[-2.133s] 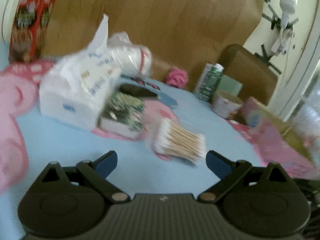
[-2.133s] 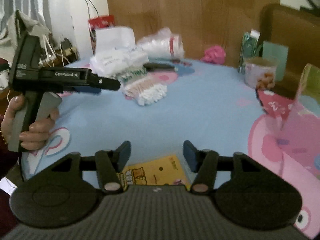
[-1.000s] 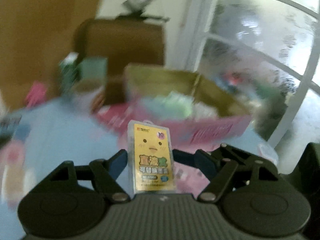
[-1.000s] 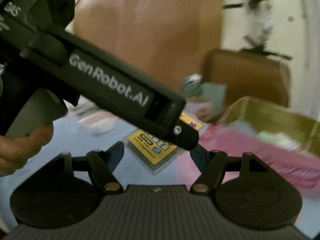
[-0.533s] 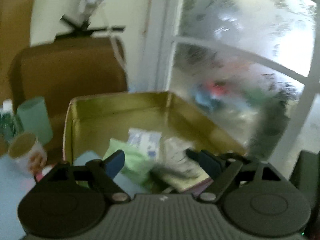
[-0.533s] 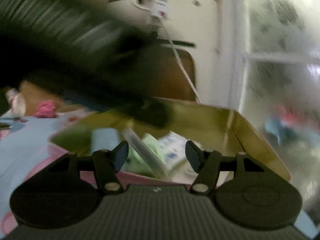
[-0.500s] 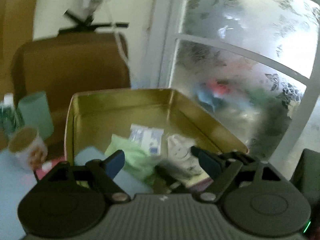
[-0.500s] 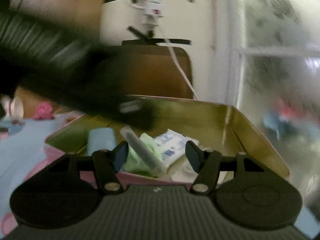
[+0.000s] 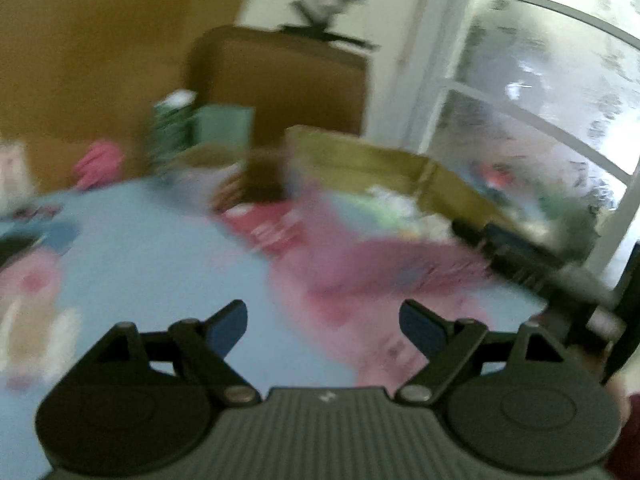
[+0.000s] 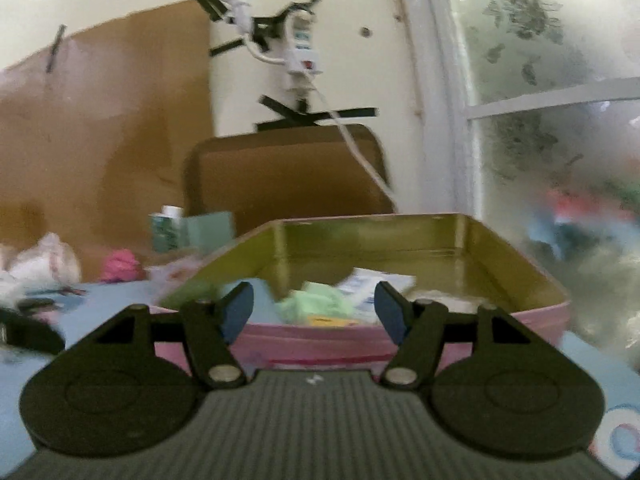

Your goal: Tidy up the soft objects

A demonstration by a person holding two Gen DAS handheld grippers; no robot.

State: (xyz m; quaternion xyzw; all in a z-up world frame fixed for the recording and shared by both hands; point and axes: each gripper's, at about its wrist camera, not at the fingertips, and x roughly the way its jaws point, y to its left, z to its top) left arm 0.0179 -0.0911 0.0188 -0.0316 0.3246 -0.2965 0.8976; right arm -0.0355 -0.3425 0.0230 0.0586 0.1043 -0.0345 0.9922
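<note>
A pink tin box (image 10: 532,320) with a gold inside stands on the table in front of my right gripper (image 10: 314,310), which is open and empty just before its near wall. Inside lie a green soft item (image 10: 316,306), a white packet (image 10: 376,284) and a yellow card (image 10: 332,321). My left gripper (image 9: 322,326) is open and empty over the blue tablecloth (image 9: 160,256). The left wrist view is blurred; the box (image 9: 360,160) shows there at the right, further off.
A pink pom-pom (image 10: 120,266), a green bottle (image 10: 164,232) and a teal card (image 10: 212,228) stand at the back. A plastic bag (image 10: 44,264) lies at the far left. A brown chair back (image 10: 288,172) is behind the box. A window (image 10: 560,120) is on the right.
My left gripper let the yellow card go into the box and has pulled back to the left, away from the box. My right gripper stays before the box, still open.
</note>
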